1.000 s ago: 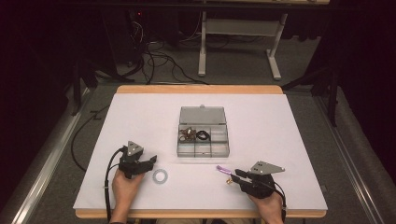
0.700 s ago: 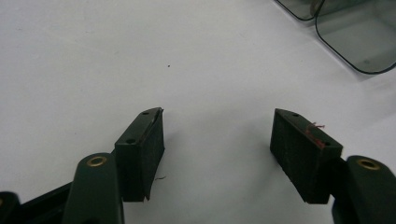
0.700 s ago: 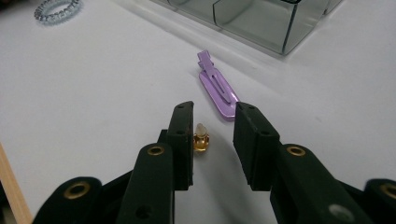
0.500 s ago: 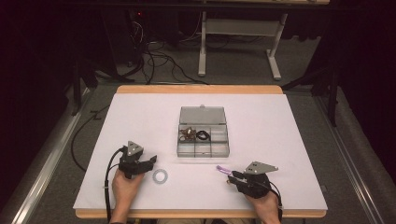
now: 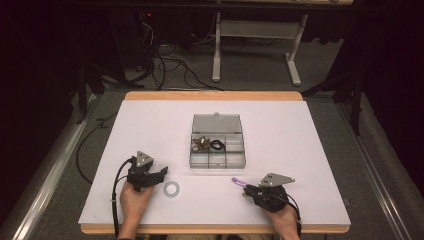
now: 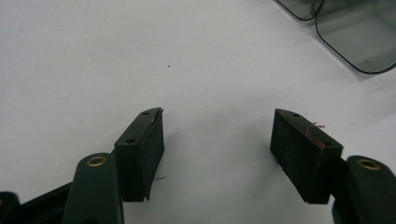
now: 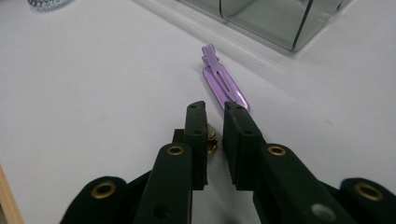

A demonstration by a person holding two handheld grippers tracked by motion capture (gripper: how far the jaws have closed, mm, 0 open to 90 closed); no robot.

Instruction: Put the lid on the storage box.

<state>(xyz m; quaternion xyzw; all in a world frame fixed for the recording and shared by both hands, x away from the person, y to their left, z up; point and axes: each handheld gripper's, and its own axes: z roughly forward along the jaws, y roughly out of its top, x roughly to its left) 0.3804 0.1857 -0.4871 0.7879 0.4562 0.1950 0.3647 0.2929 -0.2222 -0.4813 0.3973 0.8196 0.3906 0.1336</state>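
A purple hair clip (image 7: 223, 81) lies flat on the white table (image 5: 150, 125), just in front of the clear compartment box (image 5: 217, 145). My right gripper (image 7: 215, 109) is low over the table, and its right fingertip covers the clip's near end. Its jaws have just been closing and a narrow gap remains. A small brass piece (image 7: 211, 140) sits in that gap against the left pad, apart from the right pad. In the high view the right gripper (image 5: 246, 190) is beside the clip (image 5: 239, 182). My left gripper (image 6: 217, 135) is wide open over bare table, with nothing between its pads.
A small pale ring (image 5: 172, 188) lies just to the right of the left gripper (image 5: 162, 172). The box's lid stands open, and dark and brass pieces lie in its rear compartments. Its corner (image 6: 355, 37) is ahead of the left gripper. The table's wooden front edge (image 5: 210, 230) is near both hands.
The right gripper has edged slightly left toward the purple clip and its jaws have narrowed. The left gripper, ring and box have not moved.
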